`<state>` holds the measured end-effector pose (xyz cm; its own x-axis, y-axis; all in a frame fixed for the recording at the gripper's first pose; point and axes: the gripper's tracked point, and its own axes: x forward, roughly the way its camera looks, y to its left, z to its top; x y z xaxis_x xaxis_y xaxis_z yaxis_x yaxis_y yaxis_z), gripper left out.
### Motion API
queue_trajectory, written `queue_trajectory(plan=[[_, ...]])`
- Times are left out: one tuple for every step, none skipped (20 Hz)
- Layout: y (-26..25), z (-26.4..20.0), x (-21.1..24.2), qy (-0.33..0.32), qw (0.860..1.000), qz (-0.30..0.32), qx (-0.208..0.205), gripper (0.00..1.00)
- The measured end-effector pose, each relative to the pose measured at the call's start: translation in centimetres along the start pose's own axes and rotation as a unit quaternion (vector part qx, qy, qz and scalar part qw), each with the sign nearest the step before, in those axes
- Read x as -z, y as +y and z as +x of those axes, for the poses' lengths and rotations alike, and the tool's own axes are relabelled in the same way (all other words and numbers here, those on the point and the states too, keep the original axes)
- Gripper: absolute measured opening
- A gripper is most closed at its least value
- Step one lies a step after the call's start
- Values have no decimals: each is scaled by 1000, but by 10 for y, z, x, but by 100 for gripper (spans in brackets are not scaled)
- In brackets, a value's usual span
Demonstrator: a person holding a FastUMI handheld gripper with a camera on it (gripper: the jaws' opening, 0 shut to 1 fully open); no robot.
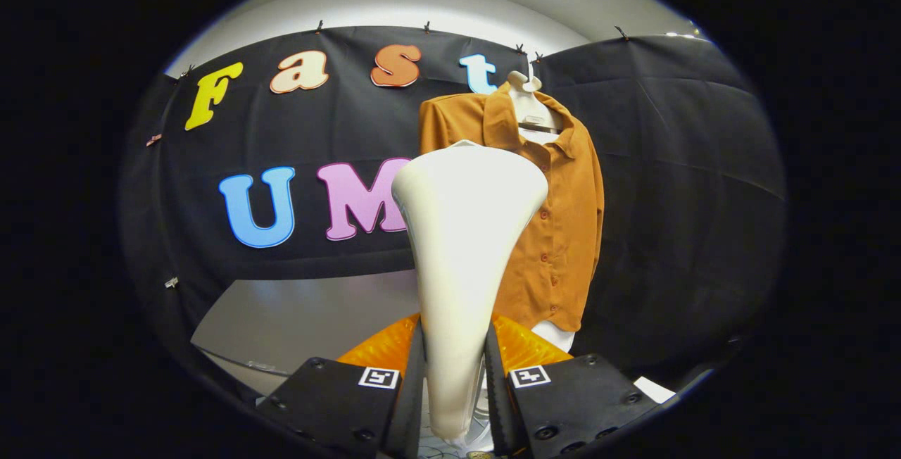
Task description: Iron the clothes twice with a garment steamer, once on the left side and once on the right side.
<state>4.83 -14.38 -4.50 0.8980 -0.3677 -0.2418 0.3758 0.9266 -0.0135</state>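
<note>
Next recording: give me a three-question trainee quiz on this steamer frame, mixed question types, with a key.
1. True or false: the hand-held gripper is shut on the white steamer.
2. Where does the steamer's wide head sit relative to the orange shirt?
A. In front of the shirt, overlapping the part beside its button line
B. Below the shirt's hem
C. Far off to one side, over the grey floor
3. Fill in: the shirt hangs on a white ___, visible at the open collar.

Key: 1 true, both fingers press on the steamer's narrow handle. 2 A; whether it touches the fabric cannot be told. 3 mannequin.
</note>
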Motion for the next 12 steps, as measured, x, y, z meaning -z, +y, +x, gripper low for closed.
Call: queue_trajectory(plan=[[-10, 11, -4, -1, 1000, 3, 0, 42], [-21, 22, -9, -2, 1000, 6, -2, 42], [-30, 34, -12, -4, 1000, 9, -6, 43], [-37, 46, -16, -5, 1000, 13, -14, 43], [-42, 58, -19, -3, 1000, 18, -23, 42], [-46, 71, -20, 0, 999, 22, -33, 42], [-49, 83, -22, 3, 999, 25, -42, 43], [-52, 93, -22, 7, 998, 28, -52, 42], [-55, 103, -22, 10, 998, 31, -60, 43], [-56, 112, -22, 13, 997, 32, -67, 42], [-58, 119, -22, 14, 997, 33, -73, 42], [-59, 126, -23, 16, 996, 33, -79, 42]])
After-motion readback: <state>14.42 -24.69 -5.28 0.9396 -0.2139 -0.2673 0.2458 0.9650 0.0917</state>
